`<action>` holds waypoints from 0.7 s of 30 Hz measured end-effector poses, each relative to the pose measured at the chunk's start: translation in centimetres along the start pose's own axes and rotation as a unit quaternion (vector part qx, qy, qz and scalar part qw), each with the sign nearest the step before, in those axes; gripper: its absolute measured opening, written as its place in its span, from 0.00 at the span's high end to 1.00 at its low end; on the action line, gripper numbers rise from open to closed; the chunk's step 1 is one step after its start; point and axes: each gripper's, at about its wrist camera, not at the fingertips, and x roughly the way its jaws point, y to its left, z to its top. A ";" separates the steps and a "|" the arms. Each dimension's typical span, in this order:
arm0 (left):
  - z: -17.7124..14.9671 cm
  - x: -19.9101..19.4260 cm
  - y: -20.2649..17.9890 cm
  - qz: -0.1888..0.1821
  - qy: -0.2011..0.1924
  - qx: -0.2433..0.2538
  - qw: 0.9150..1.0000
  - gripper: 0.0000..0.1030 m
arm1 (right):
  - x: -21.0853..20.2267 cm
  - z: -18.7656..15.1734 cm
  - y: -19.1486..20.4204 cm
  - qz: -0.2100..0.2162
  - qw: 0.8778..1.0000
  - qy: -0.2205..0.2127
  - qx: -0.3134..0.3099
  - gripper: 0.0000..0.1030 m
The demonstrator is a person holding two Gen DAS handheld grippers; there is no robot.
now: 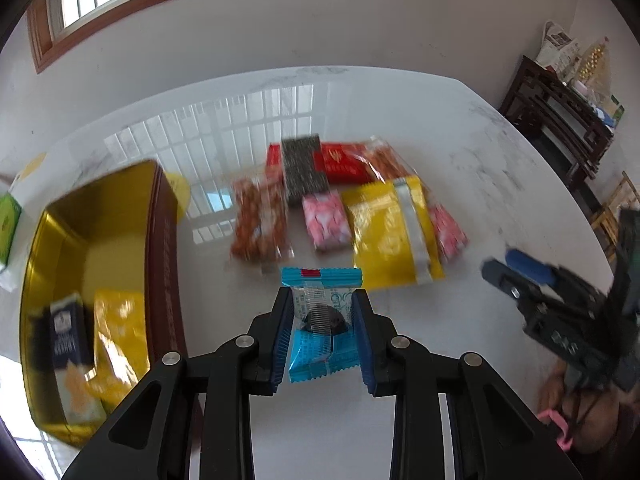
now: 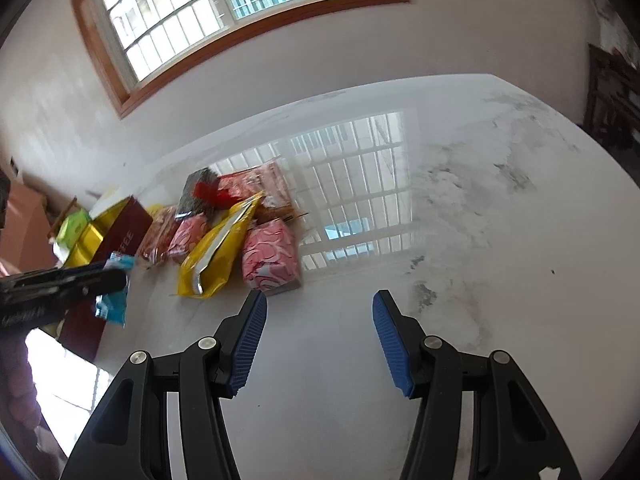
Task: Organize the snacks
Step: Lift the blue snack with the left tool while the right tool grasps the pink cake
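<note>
While pitched steeply down, left gripper [image 1: 322, 322] clamps blue snack packet [image 1: 320, 332] above the white surface [image 1: 460, 200].
Right gripper [image 2: 320, 344] angled down, half-open, empty; gold tin [image 1: 64, 248] at left, snack pile [image 1: 348, 208] farther off.

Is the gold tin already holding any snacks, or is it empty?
Not empty. The left wrist view shows the gold tin open, with a dark packet and a yellow packet lying inside; most of its floor is bare.
</note>
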 end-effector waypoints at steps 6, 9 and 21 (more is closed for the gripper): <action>-2.5 -0.9 -0.4 -0.013 0.006 -0.011 1.000 0.70 | 1.4 1.0 0.8 0.009 1.000 0.020 -0.019 0.49; -3.4 -1.2 -0.3 -0.022 0.010 -0.022 0.999 0.70 | 2.6 1.5 1.2 0.007 0.999 0.041 -0.032 0.49; -4.9 -1.6 -0.1 -0.035 0.016 -0.039 0.998 0.70 | 3.5 2.2 1.9 0.026 0.996 0.059 -0.062 0.49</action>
